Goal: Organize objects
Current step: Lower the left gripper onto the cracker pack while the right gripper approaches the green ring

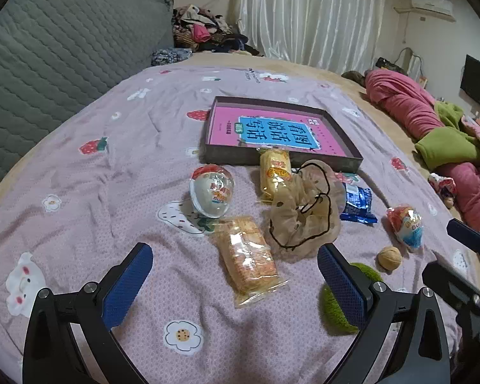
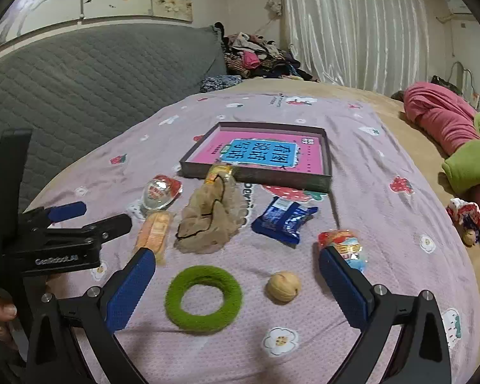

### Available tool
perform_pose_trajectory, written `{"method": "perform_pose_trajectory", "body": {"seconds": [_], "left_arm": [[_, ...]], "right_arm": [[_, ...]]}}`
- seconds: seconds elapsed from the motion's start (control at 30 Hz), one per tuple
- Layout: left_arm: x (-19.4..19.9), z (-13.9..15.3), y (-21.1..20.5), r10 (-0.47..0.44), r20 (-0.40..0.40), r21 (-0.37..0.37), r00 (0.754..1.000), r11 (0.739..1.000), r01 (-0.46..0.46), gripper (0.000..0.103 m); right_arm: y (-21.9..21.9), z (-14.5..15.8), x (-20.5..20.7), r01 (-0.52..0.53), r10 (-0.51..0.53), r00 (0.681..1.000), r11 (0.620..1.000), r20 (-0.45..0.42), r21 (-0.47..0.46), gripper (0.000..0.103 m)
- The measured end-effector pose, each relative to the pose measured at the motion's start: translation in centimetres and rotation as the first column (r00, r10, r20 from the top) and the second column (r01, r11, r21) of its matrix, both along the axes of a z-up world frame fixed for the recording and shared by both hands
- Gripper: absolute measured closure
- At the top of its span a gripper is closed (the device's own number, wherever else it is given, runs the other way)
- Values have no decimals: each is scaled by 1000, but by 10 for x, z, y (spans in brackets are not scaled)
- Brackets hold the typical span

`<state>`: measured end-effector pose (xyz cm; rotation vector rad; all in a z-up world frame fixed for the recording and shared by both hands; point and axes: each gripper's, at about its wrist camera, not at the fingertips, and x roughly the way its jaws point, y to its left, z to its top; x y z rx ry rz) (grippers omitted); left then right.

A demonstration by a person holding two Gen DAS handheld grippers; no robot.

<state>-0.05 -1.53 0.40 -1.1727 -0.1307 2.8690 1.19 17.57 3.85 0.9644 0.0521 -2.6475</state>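
i have both claws hovering low over the bed, each spread wide and holding nothing. the left gripper sits astride the near cracker pack, which lies lengthwise between its pads, so i judge that pack is the easiest first pick: it is already lined up with the gap. the right gripper frames the green ring and the walnut, both lying loose on the sheet just ahead of the pads.

the tray, with a pink book flat inside, lies beyond the clutter. i take it as the place everything should end up, since all the loose things lie just in front of it. a second cracker pack leans on the tray's near wall, and the beige scrunchie overlaps that pack's near end. an egg toy rests to the left, a blue packet to the right, and another egg toy touches my right pad in the right view. the walnut looks likely to roll on soft bedding.
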Motion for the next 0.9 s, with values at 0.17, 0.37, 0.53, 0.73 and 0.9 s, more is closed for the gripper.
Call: {"method": "perform_pose_trajectory", "body": {"seconds": [0.17, 0.37, 0.53, 0.73, 0.9], "left_arm": [[0, -3, 2, -10, 13, -8, 1000, 1000, 10, 0], [-8, -15, 2, -9, 58, -8, 998, 1000, 10, 0], [-19, -27, 2, -9, 109, 6, 994, 1000, 8, 0], [-29, -37, 6, 7, 139, -10, 990, 1000, -6, 0], [-36, -42, 7, 21, 151, -32, 988, 999, -16, 0]], "right_arm": [[-7, -4, 2, -18, 17, 1000, 999, 9, 35, 0], [-16, -13, 5, -39, 37, 999, 997, 32, 72, 0], [-25, -24, 7, -47, 43, 997, 997, 57, 68, 0], [-33, -33, 5, -59, 53, 995, 996, 80, 67, 0], [-46, -43, 6, -93, 84, 992, 991, 94, 99, 0]]}}
